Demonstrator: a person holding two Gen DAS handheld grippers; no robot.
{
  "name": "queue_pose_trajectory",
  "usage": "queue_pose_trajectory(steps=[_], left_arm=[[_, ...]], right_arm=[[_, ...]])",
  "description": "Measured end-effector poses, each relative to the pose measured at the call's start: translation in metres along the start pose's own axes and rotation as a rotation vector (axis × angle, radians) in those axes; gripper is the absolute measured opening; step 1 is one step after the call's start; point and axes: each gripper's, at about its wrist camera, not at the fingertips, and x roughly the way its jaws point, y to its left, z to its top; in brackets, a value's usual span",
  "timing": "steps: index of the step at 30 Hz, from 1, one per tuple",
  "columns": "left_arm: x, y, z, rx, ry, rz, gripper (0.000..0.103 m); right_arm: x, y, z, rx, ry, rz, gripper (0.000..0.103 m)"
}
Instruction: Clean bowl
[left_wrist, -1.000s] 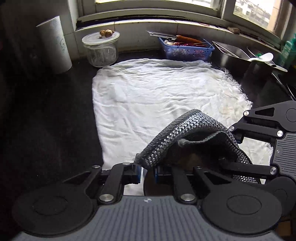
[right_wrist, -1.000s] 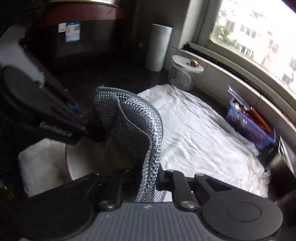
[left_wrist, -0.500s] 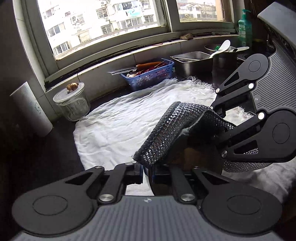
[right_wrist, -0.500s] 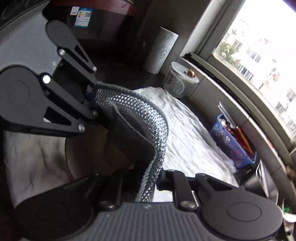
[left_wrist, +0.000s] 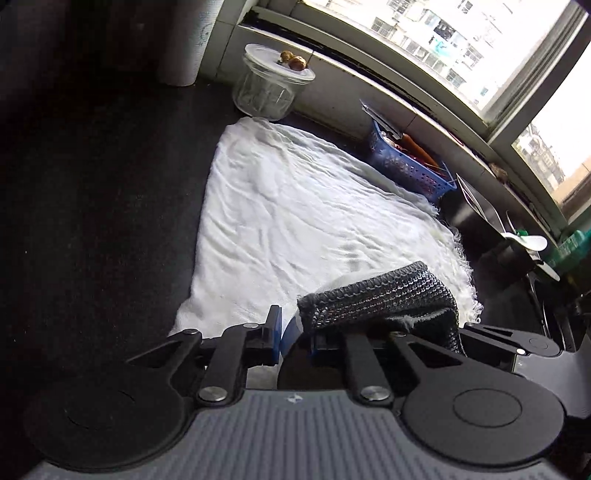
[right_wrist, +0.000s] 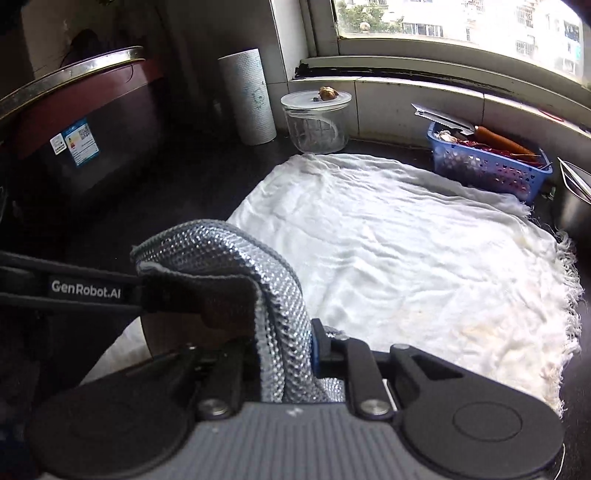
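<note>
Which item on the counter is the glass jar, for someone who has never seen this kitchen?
Start at the window sill and drop to the white cloth. At its far left corner stands the glass jar, clear, squat and lidded, with a small brown thing on top, beside the taller white paper roll.

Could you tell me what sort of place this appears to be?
Most likely a home kitchen counter beside a window: a lidded glass jar, a paper towel roll and a blue basket of kitchen tools stand around a white cloth.
</note>
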Motion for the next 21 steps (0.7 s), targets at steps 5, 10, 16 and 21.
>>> queue_pose_trajectory(steps=[5, 10, 16, 21], left_arm=[[-0.018, -0.048, -0.002, 0.514, -0.046, 0.092, 0.013], [-0.02, -0.071, -0.012, 0.824, -0.086, 0.132, 0.013], [-0.019, -0.071, -0.017, 0.758, -0.111, 0.165, 0.007], [-0.02, -0.049, -0.007, 0.423, -0.108, 0.155, 0.011]], right_arm=[[-0.006, 0.022, -0.003, -0.22, -0.026, -0.073, 0.012], [-0.015, 0.037, -0.002, -0.512, -0.052, -0.143, 0.011], [-0.014, 0.04, 0.001, -0.594, -0.044, -0.14, 0.011], [-0.007, 0.023, 0.003, -0.338, -0.001, -0.063, 0.012]])
